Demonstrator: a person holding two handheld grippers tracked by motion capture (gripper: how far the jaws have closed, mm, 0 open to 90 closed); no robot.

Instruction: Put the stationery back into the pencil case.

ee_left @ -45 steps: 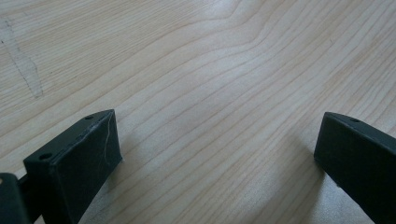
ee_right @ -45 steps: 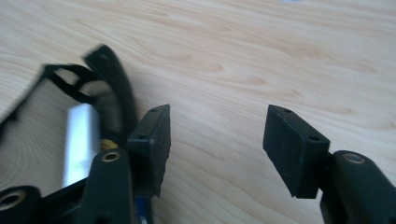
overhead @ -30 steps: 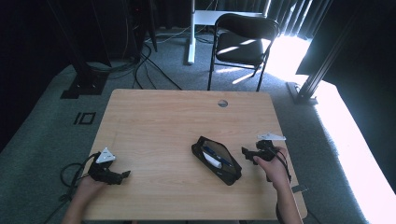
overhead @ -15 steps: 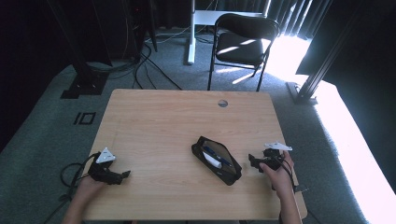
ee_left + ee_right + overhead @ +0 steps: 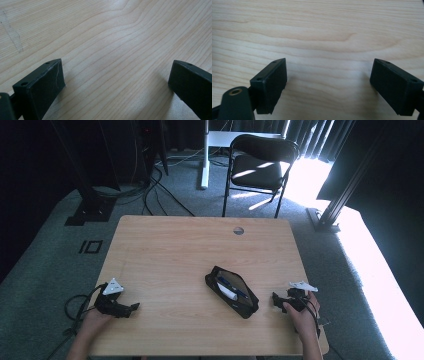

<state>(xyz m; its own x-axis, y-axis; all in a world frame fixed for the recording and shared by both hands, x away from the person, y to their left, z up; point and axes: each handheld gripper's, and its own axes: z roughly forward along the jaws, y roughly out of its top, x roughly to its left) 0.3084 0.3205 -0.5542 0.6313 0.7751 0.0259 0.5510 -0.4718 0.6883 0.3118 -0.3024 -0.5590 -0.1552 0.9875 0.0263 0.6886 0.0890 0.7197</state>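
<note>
An open black pencil case [image 5: 231,291] lies on the wooden table [image 5: 190,250], right of its middle, with a blue pen and a white item inside. My right gripper [image 5: 275,300] rests low on the table to the right of the case, apart from it. Its jaws have just been opening and stand wide, with bare wood between them [image 5: 329,72]. My left gripper [image 5: 133,308] sits near the front left corner, open, with nothing between its jaws but wood [image 5: 116,72].
A round cable hole [image 5: 238,230] sits near the table's far edge. A black chair [image 5: 262,165] stands beyond the table, with cables on the carpet to its left. The right hand is close to the table's front right corner.
The right hand has drawn back toward the near edge and sunk lower, away from the case. The left hand and the case have stayed put.
</note>
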